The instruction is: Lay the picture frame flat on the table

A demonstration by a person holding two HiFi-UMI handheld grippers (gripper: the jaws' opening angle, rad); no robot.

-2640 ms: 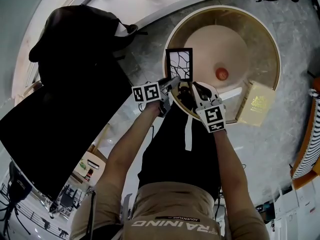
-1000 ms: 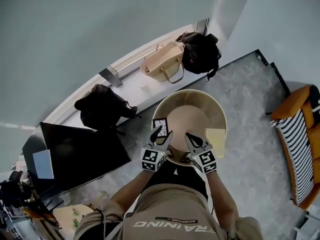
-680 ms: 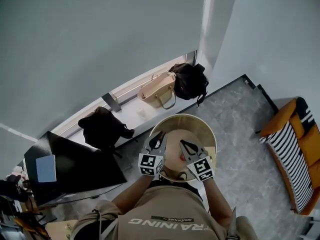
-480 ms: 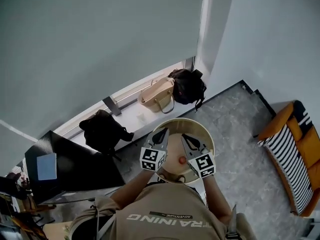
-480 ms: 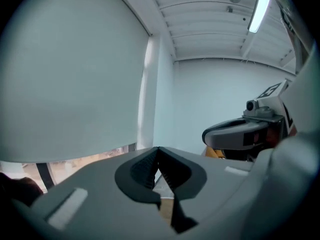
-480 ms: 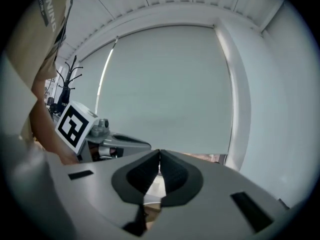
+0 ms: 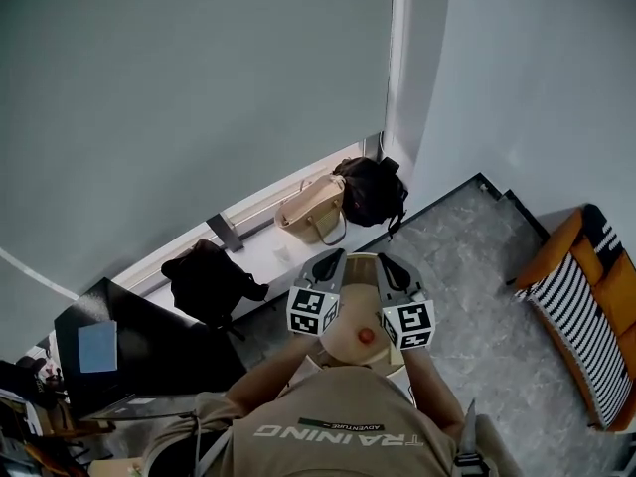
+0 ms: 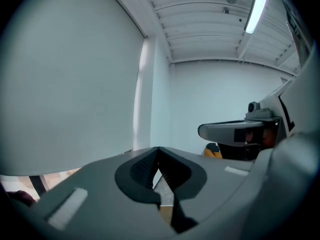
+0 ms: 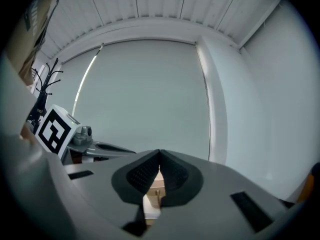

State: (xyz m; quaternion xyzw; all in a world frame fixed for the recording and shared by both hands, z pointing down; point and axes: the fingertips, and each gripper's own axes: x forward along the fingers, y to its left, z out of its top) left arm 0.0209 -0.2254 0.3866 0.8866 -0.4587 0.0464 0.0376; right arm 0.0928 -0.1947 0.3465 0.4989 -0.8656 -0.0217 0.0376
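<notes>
Overhead, the head view shows a person holding both tools raised above a round counter with a pale wooden rim (image 7: 343, 346). The left hand-held gripper (image 7: 332, 257) hangs over the counter's 11 o'clock edge and the right hand-held gripper (image 7: 387, 262) over its 1 o'clock edge, with their marker cubes side by side. A small red ball (image 7: 366, 335) lies on the counter between the two forearms. The picture frame shows in no view, so I cannot tell where it lies. At 12 o'clock, a tan leather handbag (image 7: 313, 210) and a black soft bag (image 7: 370, 189) sit touching on a white window ledge (image 7: 268, 256). A black backpack (image 7: 209, 278) rests at 10 o'clock, and an orange sofa with a striped cushion (image 7: 586, 306) stands at 3 o'clock.

Next, the left gripper view looks up at a pale wall. Its jaws are pressed together with nothing between them. The right hand-held gripper pokes in at 3 o'clock, and a long ceiling light (image 8: 257, 6) glows at 1 o'clock.

Lastly, in the right gripper view the jaws also meet at the tips, empty, before a grey roller blind (image 9: 150, 94). The left hand-held gripper's marker cube shows at 9 o'clock.
</notes>
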